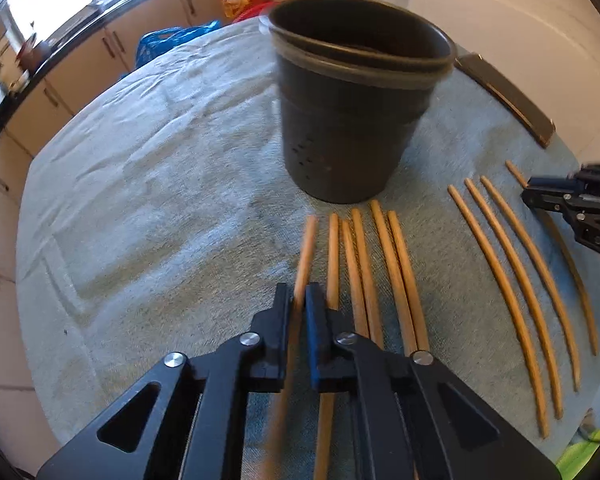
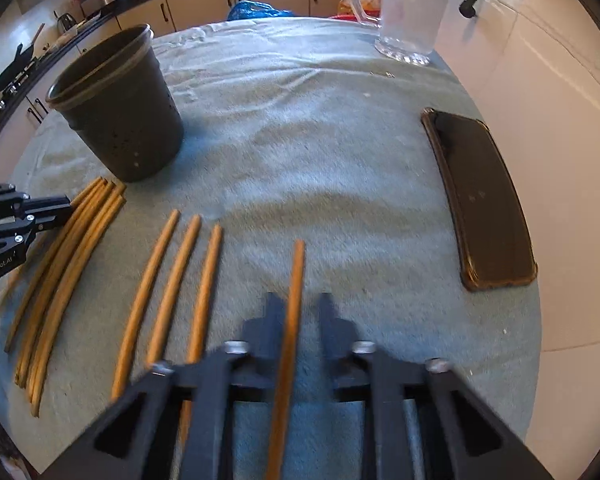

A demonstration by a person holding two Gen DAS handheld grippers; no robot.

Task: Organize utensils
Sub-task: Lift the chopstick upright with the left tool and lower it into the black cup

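Note:
A dark round pot (image 1: pixel 352 120) stands on the towel-covered table (image 1: pixel 160 180). My left gripper (image 1: pixel 298 300) is shut on the leftmost wooden chopstick (image 1: pixel 308 248) of a row; several more chopsticks (image 1: pixel 380 260) lie just right of it. Three loose chopsticks (image 2: pixel 180 272) lie between the two grippers. My right gripper (image 2: pixel 300 308) has a single chopstick (image 2: pixel 296 272) between its fingers, apart from the others. That view is blurred. In the left wrist view the right gripper (image 1: pixel 526 196) looks pinched together over that stick. The left gripper (image 2: pixel 66 204) shows at the left edge of the right wrist view.
A black phone (image 2: pixel 484 200) lies near the table's right edge. A clear glass jug (image 2: pixel 408 12) stands at the far right corner. Kitchen cabinets and a counter with pans run behind the table. A blue bag (image 2: pixel 256 10) sits past the far edge.

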